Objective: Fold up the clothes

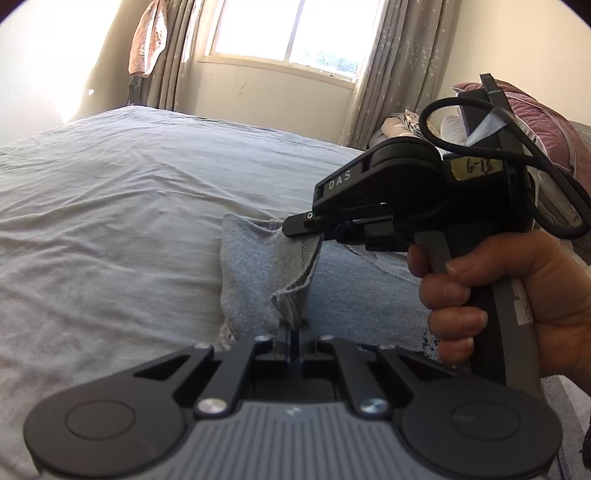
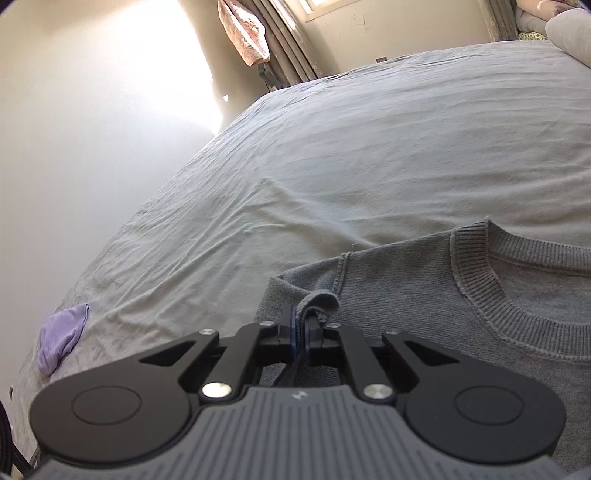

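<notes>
While both grippers pinch a sleeve end of the grey sweater (image 2: 461,314), left gripper (image 1: 293,328) and right gripper (image 2: 301,325) closed tight on the cloth, the body lies spread on the bed (image 2: 369,147); folding looks partway at most, body unfolded.

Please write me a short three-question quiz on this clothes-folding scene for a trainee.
1. True or false: both tools are shut on the grey sweater.
2. Multiple choice: the small purple cloth lies (a) on the sweater, (b) on the bed sheet near its edge, (c) in the left tool.
3. Short answer: in the left wrist view, what hangs beside the window?

Key:
1. True; the right tool pinches a fold near the shoulder seam, the left tool a ribbed edge.
2. b.
3. A pink cloth, by the curtain.
</notes>
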A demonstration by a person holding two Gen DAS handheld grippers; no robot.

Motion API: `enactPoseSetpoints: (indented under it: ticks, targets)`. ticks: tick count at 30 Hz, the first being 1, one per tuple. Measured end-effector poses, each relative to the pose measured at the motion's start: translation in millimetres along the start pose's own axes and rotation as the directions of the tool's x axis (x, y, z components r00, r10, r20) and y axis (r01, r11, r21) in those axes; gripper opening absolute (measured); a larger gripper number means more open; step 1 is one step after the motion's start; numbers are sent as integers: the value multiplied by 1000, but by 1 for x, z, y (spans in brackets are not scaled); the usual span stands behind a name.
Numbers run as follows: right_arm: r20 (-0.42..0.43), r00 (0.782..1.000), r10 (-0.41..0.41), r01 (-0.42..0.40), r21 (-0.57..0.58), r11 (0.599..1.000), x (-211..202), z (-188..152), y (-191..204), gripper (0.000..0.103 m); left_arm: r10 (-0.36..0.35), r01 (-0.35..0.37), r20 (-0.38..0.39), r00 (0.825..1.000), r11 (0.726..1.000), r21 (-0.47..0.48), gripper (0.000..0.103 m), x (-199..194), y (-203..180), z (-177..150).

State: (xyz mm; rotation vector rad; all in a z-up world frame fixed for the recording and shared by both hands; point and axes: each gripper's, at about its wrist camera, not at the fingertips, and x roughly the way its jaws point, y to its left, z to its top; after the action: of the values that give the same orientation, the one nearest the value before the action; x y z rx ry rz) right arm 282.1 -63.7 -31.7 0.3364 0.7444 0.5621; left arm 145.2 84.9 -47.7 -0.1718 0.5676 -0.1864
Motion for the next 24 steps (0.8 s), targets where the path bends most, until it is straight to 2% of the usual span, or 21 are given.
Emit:
enactPoseSetpoints:
  ticks: [5, 13, 24]
  targets:
    - [66, 998, -9, 8, 25, 1000, -24, -4, -17, 6, -17, 17, -3, 1000, 999, 28, 3, -8, -15, 1]
    - [141, 989, -32, 34, -15, 999, -59, -2, -29, 6, -45, 46, -27, 999, 998, 43, 3, -3, -37, 5]
    - [125, 985, -122, 121, 12, 993, -70, -14, -68, 6, -59, 70, -106, 993, 991, 111, 3, 12, -70, -7]
